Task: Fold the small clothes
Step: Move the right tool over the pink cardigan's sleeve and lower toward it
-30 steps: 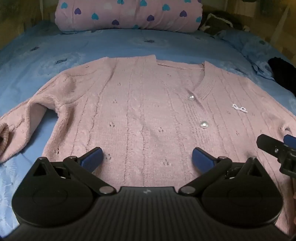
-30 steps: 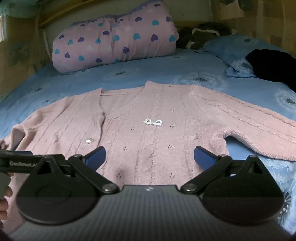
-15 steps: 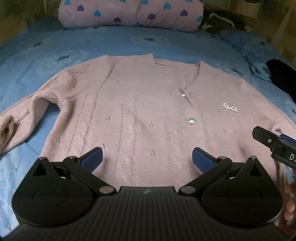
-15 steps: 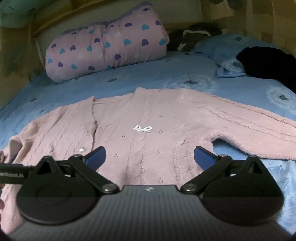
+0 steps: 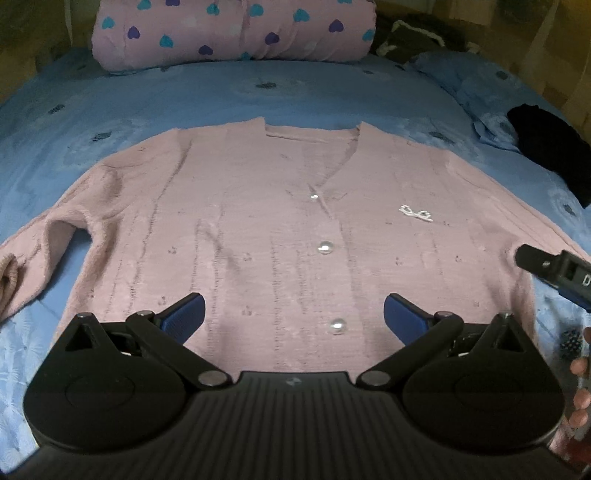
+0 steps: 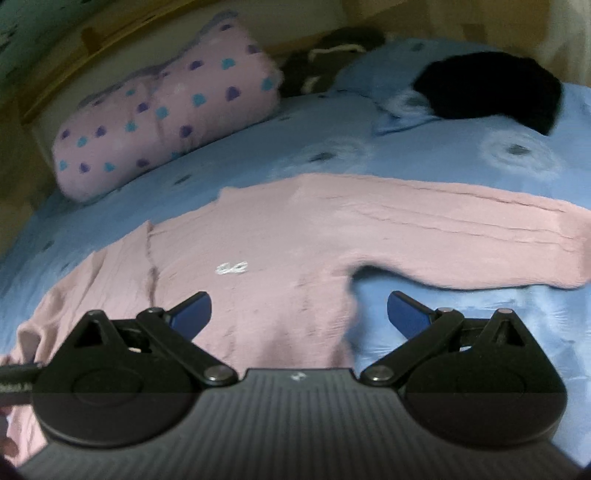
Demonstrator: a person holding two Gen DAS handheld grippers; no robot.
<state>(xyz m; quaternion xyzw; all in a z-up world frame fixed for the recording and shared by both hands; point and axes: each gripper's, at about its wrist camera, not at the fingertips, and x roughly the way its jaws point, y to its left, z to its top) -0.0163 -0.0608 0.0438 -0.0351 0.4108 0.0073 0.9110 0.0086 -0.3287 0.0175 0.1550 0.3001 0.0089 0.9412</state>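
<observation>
Pink cardigan (image 5: 258, 229) lies flat, front up, spread on the blue bed (image 5: 184, 96), neckline at 12, hem toward the cameras. Three buttons run down the placket; top button (image 5: 314, 196) sits just under the V-neck. Small white bow (image 5: 415, 213) on the chest at 2 o'clock in the left view.

Left claw (image 5: 293, 314) released, fingers wide apart, hanging over the hem area, lowest button between the fingers; contact with the fabric cannot be told. Left sleeve runs off to 9, cuff curled at the frame edge.

Right claw (image 6: 299, 312) released, fingers spread, over the cardigan's right side edge: left finger over knit, right finger over bare sheet. Right sleeve (image 6: 461, 240) stretches to 3, beyond the claw. Right view is blurred.

Heart-print pillow (image 5: 236, 29) at 12, black cloth (image 5: 546, 147) at 2, both well apart from the cardigan.
</observation>
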